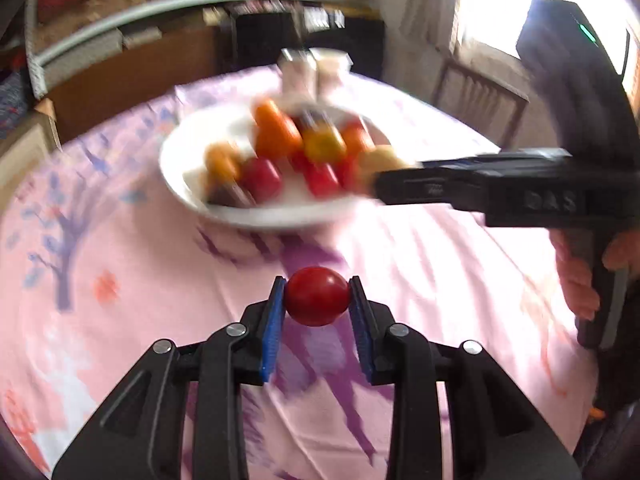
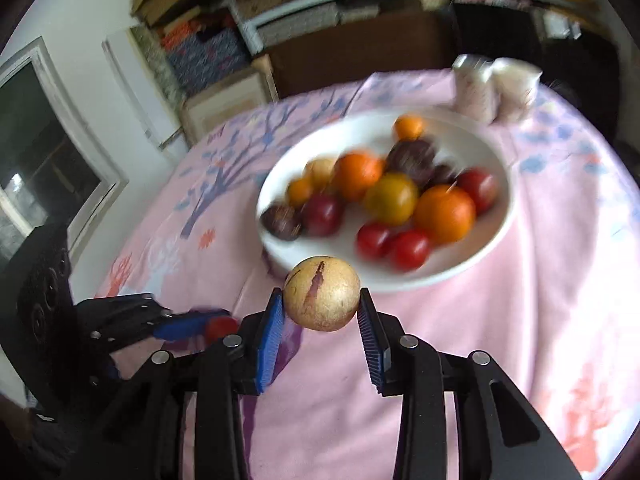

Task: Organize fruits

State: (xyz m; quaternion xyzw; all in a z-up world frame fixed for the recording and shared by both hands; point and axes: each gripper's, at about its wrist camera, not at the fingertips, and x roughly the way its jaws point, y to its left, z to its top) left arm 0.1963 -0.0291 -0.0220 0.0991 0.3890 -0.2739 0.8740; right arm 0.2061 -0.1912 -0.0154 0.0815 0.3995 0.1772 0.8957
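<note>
1. A small round red tomato is pinched between the blue-padded fingers of the left gripper, above the pink patterned counter.
2. A round tan fruit with a dark streak is clamped by the right gripper.
3. A white bowl of mixed fruit is seen just beyond.

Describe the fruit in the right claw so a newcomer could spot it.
On the pink tablecloth, just in front of the white bowl, the right claw grips one round fruit. It is pale tan with a dark streak, unlike the red, orange and purple ones.
</note>
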